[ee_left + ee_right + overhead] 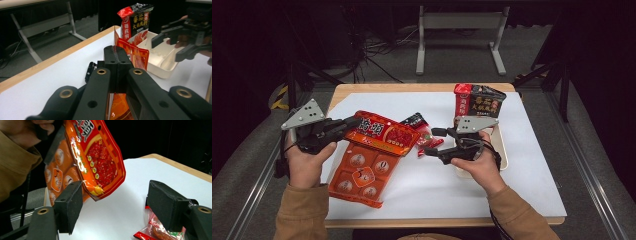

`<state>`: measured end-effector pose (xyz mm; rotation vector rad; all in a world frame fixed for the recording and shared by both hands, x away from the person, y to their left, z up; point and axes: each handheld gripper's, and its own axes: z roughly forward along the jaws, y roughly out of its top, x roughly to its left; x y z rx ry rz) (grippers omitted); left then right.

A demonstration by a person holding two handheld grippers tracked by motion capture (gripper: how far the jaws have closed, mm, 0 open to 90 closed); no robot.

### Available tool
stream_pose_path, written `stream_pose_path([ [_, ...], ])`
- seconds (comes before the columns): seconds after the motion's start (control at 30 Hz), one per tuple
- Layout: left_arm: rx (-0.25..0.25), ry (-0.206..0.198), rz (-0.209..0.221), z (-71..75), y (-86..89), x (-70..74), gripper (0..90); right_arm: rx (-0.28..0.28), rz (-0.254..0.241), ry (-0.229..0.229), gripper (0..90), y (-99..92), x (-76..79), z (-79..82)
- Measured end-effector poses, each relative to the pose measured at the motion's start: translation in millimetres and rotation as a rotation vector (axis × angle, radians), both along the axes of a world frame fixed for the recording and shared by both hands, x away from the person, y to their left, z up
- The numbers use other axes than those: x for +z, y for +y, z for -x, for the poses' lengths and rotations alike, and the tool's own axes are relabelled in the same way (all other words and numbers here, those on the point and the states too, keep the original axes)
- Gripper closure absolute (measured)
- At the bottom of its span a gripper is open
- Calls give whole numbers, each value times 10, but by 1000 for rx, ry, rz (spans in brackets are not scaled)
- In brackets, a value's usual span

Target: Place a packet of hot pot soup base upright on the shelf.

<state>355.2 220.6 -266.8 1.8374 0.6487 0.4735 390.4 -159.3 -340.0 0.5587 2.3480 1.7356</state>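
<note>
Left hand-held gripper has its jaws pressed together on the top edge of the red-orange hotpot seasoning pouch, pinching it. The left gripper view shows the pouch edge sandwiched right between the two black pads, so the grip is on the sealed rim, probably because it is the thinnest, flattest part to clamp. The pouch hangs tilted off the surface, lifted over the orange multi-pack bag, which lies flat below it at the left side.

Right hand-held gripper is spread wide, nothing between the pads. In the right gripper view the jaws frame the pouch's lower corner, still apart from it. It looks lined up to take the free end so that both ends are supported; a floppy pouch held by one edge swings.

The small red snack packet lies on the surface just beside the right jaws, and its end shows under the right pad. Risk: the open jaw could catch it by mistake.

The white tray sits under the right hand, at the right of the surface, with the black-red noodle packet standing upright at its far end. The tray looks like the drop spot, so the pouch is likely heading that way. That is a judgement only.
</note>
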Motion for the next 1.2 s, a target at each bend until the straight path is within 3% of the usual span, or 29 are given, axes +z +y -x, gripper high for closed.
stream_pose_path([
  [0.57,-32,-16,3,87,-35,41,900,40,-44,74,269,231,-164,-134],
  [1.2,-59,-28,4,125,-47,59,900,142,-62,97,362,602,-244,-152],
])
